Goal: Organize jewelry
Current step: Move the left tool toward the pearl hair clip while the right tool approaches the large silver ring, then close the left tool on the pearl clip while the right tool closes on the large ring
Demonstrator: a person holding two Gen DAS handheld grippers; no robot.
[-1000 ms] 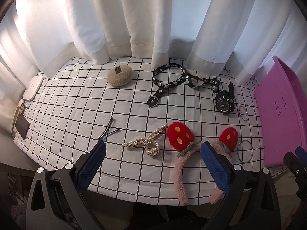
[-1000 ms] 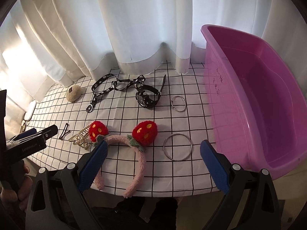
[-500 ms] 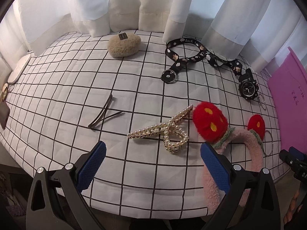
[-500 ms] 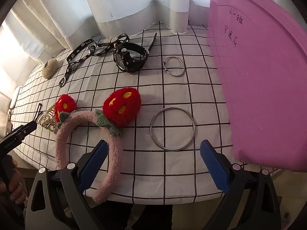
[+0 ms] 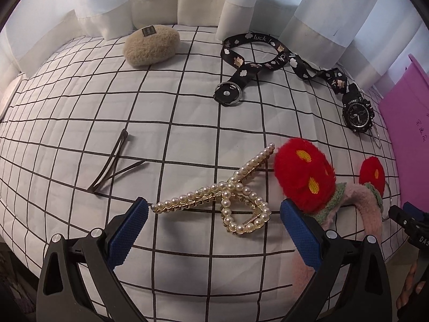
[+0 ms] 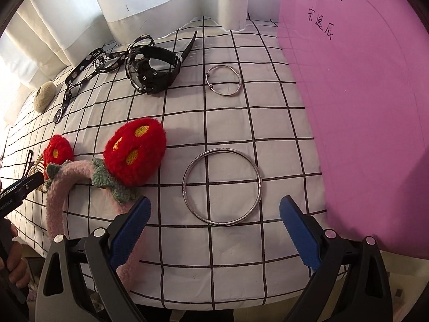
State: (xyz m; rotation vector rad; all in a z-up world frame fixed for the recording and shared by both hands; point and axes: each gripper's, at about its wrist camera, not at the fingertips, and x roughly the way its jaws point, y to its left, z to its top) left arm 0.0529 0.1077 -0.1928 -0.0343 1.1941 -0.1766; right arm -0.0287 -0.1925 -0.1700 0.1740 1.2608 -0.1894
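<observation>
Pink bin [image 6: 362,107] fills right of right-wrist frame. Strawberry headband [image 6: 80,177] lower left. Right tongs [image 6: 214,214] open, empty, flanking large silver bangle [image 6: 222,187] at centre. Left tongs [image 5: 214,214] open, empty, around pearl hair claw [image 5: 228,196] at lower centre.

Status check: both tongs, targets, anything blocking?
Left tongs open over pearl hair clip. Right tongs open over large silver bangle. Neither gripped. Strawberry headband close beside both; pink bin right.
</observation>
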